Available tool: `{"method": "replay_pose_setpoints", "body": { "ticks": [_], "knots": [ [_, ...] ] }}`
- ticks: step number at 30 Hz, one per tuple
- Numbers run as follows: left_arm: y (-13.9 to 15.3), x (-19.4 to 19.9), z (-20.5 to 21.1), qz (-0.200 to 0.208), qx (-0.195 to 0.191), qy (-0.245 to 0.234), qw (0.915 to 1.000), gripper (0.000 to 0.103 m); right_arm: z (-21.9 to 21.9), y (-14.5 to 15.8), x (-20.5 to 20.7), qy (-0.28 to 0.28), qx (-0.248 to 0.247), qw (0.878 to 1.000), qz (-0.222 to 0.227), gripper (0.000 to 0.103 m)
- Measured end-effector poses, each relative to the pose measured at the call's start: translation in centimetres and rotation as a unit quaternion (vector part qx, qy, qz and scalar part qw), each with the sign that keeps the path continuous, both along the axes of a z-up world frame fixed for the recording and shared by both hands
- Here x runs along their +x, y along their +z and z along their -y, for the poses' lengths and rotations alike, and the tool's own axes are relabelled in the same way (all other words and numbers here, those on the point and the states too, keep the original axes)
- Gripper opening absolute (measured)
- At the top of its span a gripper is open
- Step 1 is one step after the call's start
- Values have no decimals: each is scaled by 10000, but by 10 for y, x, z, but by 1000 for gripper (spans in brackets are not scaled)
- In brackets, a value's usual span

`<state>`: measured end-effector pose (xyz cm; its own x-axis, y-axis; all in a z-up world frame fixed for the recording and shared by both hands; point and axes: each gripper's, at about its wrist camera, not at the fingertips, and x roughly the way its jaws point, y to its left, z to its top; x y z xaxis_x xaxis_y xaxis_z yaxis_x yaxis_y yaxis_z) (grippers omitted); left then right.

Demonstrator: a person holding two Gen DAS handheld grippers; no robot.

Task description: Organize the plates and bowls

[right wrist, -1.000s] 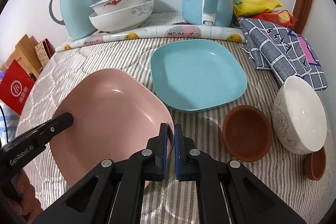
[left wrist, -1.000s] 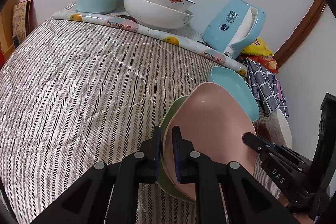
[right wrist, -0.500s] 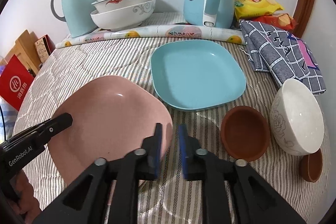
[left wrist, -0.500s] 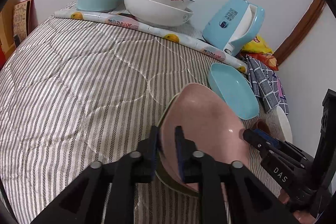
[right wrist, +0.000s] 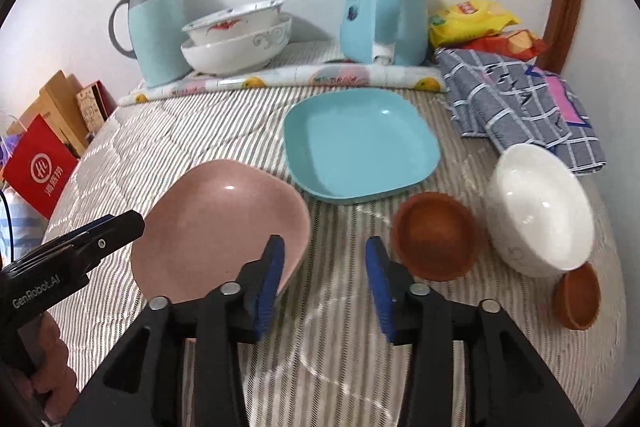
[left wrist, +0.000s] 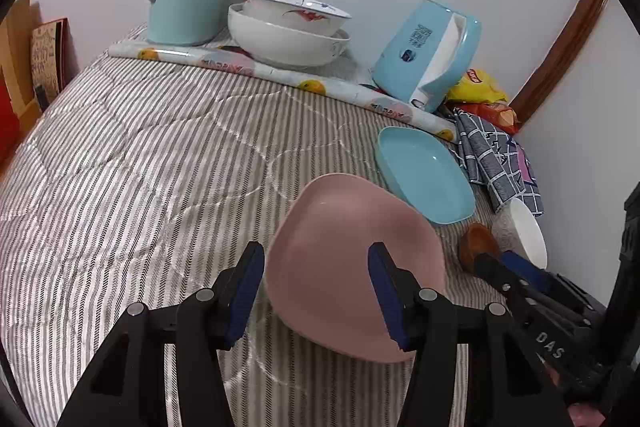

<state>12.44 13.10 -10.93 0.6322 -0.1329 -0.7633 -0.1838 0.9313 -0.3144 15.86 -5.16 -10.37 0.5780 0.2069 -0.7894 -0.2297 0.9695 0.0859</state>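
Observation:
A pink plate (left wrist: 354,263) (right wrist: 224,227) lies on the striped quilt. My left gripper (left wrist: 316,291) is open, its jaws wide apart around the plate's near rim without gripping it. My right gripper (right wrist: 324,287) is open and empty just right of the pink plate. A blue square plate (right wrist: 360,143) (left wrist: 426,173) lies behind. A large brown bowl (right wrist: 438,235), a white bowl (right wrist: 538,205) and a small brown bowl (right wrist: 578,297) sit to the right. The green plate seen earlier is hidden under the pink one.
Two stacked white bowls (right wrist: 236,41) stand at the back on a rolled mat (right wrist: 288,81), between a blue thermos (right wrist: 154,27) and a blue kettle (right wrist: 384,7). A checked cloth (right wrist: 520,103) and snack bags (right wrist: 472,19) lie at the right. Boxes (right wrist: 40,163) stand left.
Both grippers have opened and let go of the pink plate. The plate has settled flat on the quilt, covering the green plate. Both grippers have drawn back slightly.

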Motion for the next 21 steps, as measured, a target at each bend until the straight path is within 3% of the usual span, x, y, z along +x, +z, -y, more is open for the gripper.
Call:
{"method": "replay_pose_setpoints", "body": {
  "ticks": [4, 11, 21],
  "knots": [
    [11, 0, 15, 83, 94, -51, 9999, 52, 19, 14, -4, -160, 82, 9997, 145, 53],
    [30, 7, 36, 277, 247, -1, 9993, 54, 50, 40, -10, -453, 6, 9979, 470, 55],
    [43, 29, 53, 328, 224, 23, 9992, 54, 82, 49, 1, -535, 253, 9980, 219, 56]
  ]
}}
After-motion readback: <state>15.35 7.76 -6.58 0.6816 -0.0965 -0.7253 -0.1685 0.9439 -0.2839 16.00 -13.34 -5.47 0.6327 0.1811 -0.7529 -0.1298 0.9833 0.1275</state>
